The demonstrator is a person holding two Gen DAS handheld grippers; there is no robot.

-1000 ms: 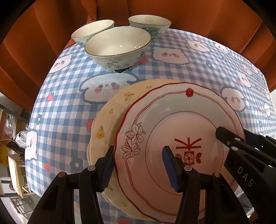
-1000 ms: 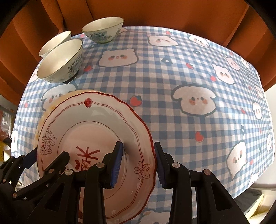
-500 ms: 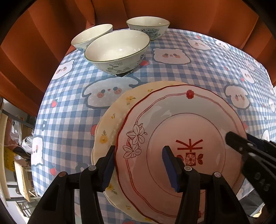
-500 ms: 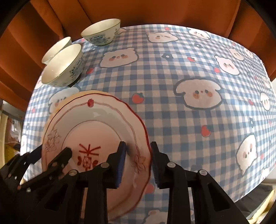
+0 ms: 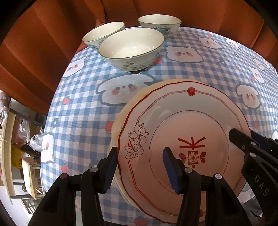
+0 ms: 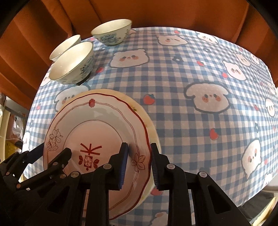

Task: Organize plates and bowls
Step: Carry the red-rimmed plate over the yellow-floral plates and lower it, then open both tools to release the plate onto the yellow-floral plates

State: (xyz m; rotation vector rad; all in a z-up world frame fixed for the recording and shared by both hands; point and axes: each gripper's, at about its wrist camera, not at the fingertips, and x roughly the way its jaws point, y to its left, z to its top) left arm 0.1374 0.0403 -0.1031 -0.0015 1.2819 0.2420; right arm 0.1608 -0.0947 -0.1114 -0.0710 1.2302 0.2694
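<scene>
A red-rimmed plate (image 5: 173,121) with flower motifs lies on a cream plate (image 6: 149,125), the pair resting on the counter (image 6: 173,87) under a blue checked cloth printed with bears and strawberries; the lower plate shows only as a crescent along the edges. Left tool (image 5: 140,168): jaws parted and straddling the near left rim of the red-rimmed plate, one blue pad outside the rim, the other over the plate's well; the inner pad does not press on the plate, so nothing is gripped. Right tool (image 6: 139,166): jaws narrow, set on either side of the plate's right rim; the rim sits between the pads, and whether they clamp it cannot be told. Each tool appears at the border of the other's view. Three white bowls with blue patterns stand at the far left of the counter, well apart from the plates: a large bowl (image 5: 132,47) nearest, two smaller ones behind, a left bowl (image 5: 102,34) and a right bowl (image 5: 159,24). An orange curtain (image 6: 156,12) hangs behind the counter.
</scene>
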